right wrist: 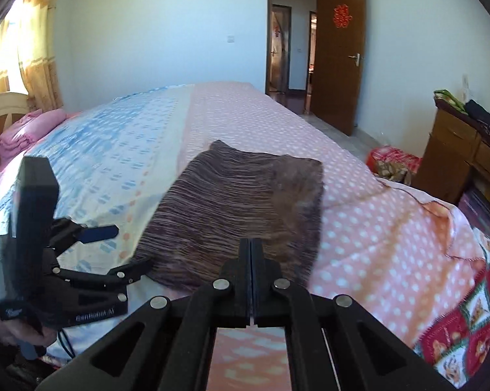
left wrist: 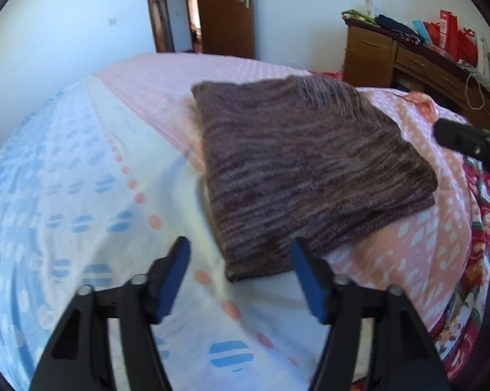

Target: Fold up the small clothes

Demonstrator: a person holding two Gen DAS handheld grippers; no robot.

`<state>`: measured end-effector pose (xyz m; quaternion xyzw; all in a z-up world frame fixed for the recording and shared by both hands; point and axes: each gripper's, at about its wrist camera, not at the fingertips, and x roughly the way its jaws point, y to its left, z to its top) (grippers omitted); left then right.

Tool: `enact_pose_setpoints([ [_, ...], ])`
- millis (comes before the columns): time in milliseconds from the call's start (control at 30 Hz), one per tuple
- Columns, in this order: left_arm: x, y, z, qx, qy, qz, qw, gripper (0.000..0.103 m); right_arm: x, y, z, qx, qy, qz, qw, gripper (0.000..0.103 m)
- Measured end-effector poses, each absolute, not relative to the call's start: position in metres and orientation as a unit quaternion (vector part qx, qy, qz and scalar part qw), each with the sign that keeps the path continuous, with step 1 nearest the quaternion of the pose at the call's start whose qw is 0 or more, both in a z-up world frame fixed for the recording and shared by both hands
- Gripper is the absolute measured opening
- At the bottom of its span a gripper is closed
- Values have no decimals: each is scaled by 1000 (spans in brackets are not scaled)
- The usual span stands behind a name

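Observation:
A folded brown and mauve striped knit garment lies flat on the bed's patterned sheet. My left gripper is open at the garment's near left corner. Its blue pads stand apart on either side of that corner without pressing it. My right gripper is shut, black fingers tight together just over the garment's near edge, with no cloth seen between them. Part of it shows in the left wrist view as a black shape at the right.
A wooden dresser piled with bags stands right of the bed. A brown door stands open at the far wall. Pink folded bedding lies at the headboard. A red patterned quilt hangs at the bed's right edge.

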<state>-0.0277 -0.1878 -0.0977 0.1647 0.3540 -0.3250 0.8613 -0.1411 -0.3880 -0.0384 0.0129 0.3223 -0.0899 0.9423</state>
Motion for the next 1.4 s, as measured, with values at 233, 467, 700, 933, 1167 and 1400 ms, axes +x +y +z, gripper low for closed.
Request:
enact_pose_setpoints([
  [233,-42,-182,-75,167,317,-310,881,73,-120,-403,-86,41,401,-101,909,0],
  [467,-54,-179,-57,157,293,-304,893,85,-171,-414,-52,65,368,-120,920,0],
  [700,-76,-169,-27,122,259,-300,910,103,-233,-393,3,27,282,-155,946,78],
  [933,-100,-160,-4,109,241,-288,920,103,-270,-362,41,-39,232,-181,955,79],
  [1167,-121,-150,13,88,232,-291,924,103,-292,-345,66,-82,189,-201,958,79],
  [1400,-142,-146,31,86,209,-280,933,103,-308,-341,87,-72,138,-210,965,80],
])
